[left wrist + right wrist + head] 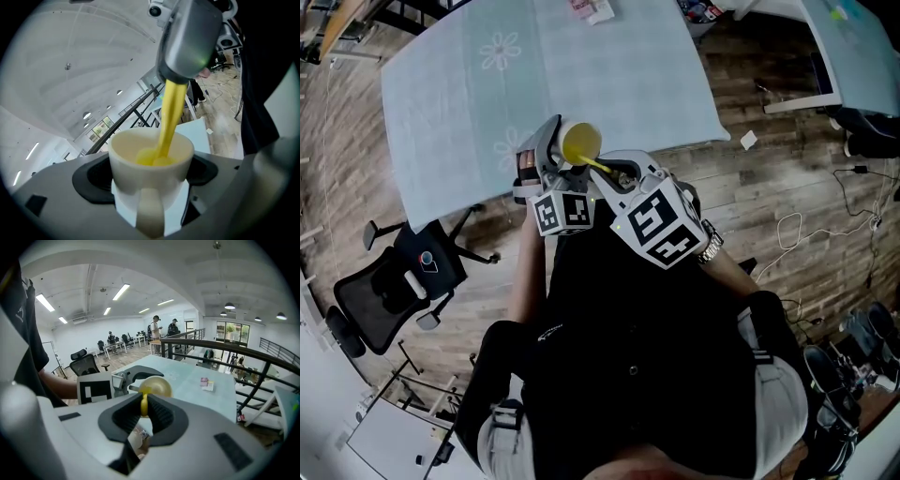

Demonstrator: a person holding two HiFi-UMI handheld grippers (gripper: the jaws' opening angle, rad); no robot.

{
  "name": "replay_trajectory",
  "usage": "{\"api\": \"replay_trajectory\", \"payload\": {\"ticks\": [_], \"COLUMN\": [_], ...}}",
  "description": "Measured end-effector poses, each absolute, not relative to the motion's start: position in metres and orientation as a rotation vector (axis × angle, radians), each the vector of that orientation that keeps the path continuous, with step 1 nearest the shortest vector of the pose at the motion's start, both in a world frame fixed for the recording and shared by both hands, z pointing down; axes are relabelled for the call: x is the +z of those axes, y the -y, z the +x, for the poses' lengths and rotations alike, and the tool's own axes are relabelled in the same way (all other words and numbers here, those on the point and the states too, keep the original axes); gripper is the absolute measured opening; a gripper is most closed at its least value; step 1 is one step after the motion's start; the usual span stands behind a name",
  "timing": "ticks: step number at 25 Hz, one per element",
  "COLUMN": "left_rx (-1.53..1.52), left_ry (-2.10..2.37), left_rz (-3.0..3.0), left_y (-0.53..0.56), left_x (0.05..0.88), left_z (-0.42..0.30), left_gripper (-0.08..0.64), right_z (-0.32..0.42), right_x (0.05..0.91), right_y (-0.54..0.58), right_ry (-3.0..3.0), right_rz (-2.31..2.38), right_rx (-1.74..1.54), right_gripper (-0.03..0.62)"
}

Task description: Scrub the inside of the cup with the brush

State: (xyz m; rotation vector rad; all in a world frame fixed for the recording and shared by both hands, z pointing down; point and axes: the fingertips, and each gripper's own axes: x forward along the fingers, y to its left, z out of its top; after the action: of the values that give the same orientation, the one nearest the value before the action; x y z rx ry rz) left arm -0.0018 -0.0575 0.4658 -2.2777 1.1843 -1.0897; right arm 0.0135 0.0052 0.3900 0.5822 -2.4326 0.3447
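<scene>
At mid-frame, with the left claw (150, 187) clamping the cup (140, 164) and the right claw (143, 416) pinching the brush (169, 112), hard scrubbing might twist the cup loose.

The person holds both grippers close together in front of the torso, with the elbows bent and the forearms turned inward. The left gripper (565, 157) has its jaws closed on the two sides of a white cup (151, 161), and the cup's handle faces that gripper's own camera. The right gripper (617, 178) points toward the left one, and its jaws are pressed on the thin yellow handle of a brush (169, 112). In the head view their marker cubes (661, 225) stand side by side. The left forearm (525, 277) is bare.
</scene>
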Motion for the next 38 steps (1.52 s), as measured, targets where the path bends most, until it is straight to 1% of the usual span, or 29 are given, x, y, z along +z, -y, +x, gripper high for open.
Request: {"api": "replay_trajectory", "payload": {"ticks": [4, 10, 17, 25, 31, 38], "left_rx": [-1.086, -1.079, -1.113, -1.132, -1.116, -1.090], "left_ry": [-1.174, -1.179, -1.162, -1.161, -1.132, -1.103], "left_rz": [-2.285, -2.273, -2.236, -2.236, -2.260, -2.278], "left_y": [0.054, 0.056, 0.056, 0.058, 0.056, 0.051], "left_x": [0.465, 0.458, 0.454, 0.459, 0.461, 0.456], "left_z": [0.003, 0.003, -0.004, -0.003, 0.012, 0.020], "left_gripper": [0.433, 0.433, 0.433, 0.433, 0.433, 0.433], "right_z": [0.013, 0.031, 0.045, 0.034, 0.023, 0.024], "right_x": [0.377, 0.365, 0.382, 0.400, 0.386, 0.370], "right_y": [0.001, 0.023, 0.020, -0.004, -0.007, 0.017], "right_ry": [2.495, 2.514, 2.461, 2.432, 2.452, 2.506], "right_rz": [0.626, 0.724, 0.731, 0.641, 0.609, 0.688], "right_rx": [0.355, 0.358, 0.393, 0.416, 0.337, 0.336], "right_gripper": [0.038, 0.040, 0.040, 0.038, 0.040, 0.040]}}
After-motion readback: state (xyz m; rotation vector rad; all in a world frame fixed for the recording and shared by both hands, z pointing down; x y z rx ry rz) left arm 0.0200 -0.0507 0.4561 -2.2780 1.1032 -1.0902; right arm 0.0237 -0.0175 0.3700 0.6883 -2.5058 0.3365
